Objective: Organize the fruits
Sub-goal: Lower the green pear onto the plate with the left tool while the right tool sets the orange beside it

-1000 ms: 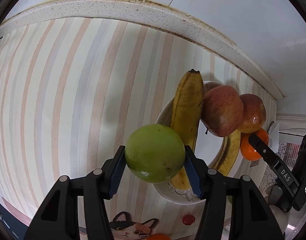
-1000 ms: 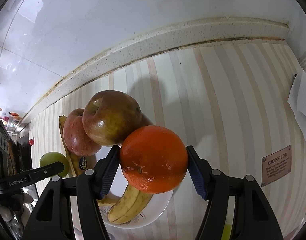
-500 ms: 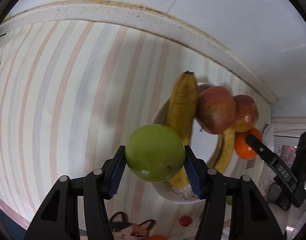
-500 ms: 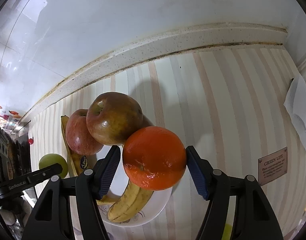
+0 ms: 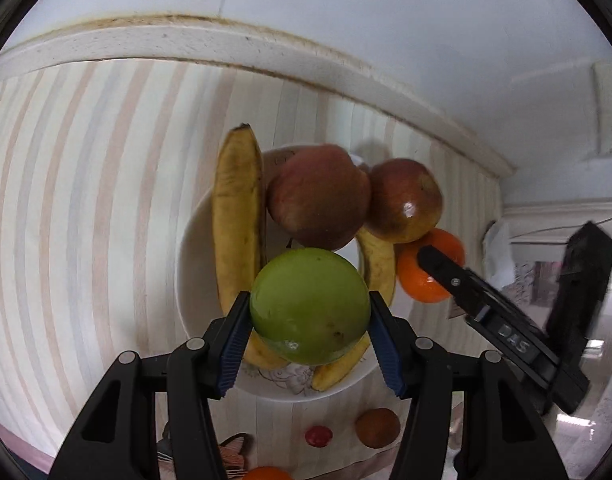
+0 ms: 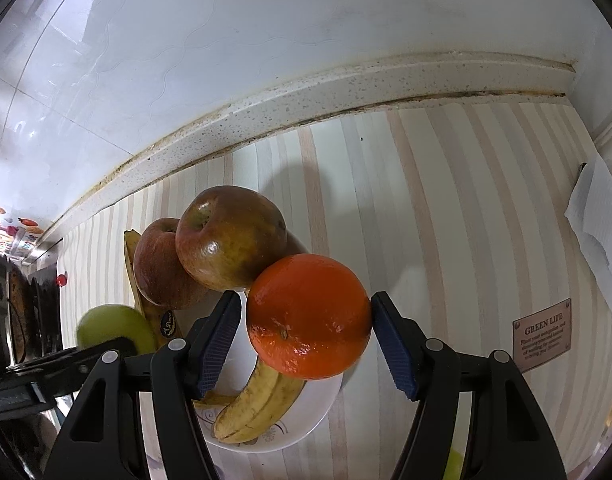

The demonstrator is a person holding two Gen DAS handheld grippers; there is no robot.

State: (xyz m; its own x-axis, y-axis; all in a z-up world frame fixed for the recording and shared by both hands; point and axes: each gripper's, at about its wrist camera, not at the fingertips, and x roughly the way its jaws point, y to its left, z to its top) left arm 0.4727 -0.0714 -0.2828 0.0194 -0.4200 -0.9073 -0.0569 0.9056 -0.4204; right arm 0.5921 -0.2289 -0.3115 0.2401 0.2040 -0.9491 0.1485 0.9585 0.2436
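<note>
My left gripper [image 5: 310,332] is shut on a green apple [image 5: 310,306] and holds it over the near side of a white plate [image 5: 190,264]. The plate holds two bananas [image 5: 236,216] and two red apples [image 5: 318,196]. My right gripper [image 6: 306,336] is shut on an orange [image 6: 308,316] and holds it over the plate's right edge [image 6: 326,404]. The orange [image 5: 422,280] and right gripper also show in the left wrist view. The green apple [image 6: 114,328] shows at the left of the right wrist view.
The plate stands on a striped cloth [image 5: 86,200] beside a speckled counter ledge [image 6: 306,104] and white wall. A brown fruit [image 5: 377,427], a small red fruit [image 5: 319,436] and an orange fruit [image 5: 266,474] lie near the front. A paper towel [image 6: 598,216] lies at the right.
My left gripper has moved right with the green apple, from beside the plate's left edge to over its near side. The right gripper with the orange has barely moved.
</note>
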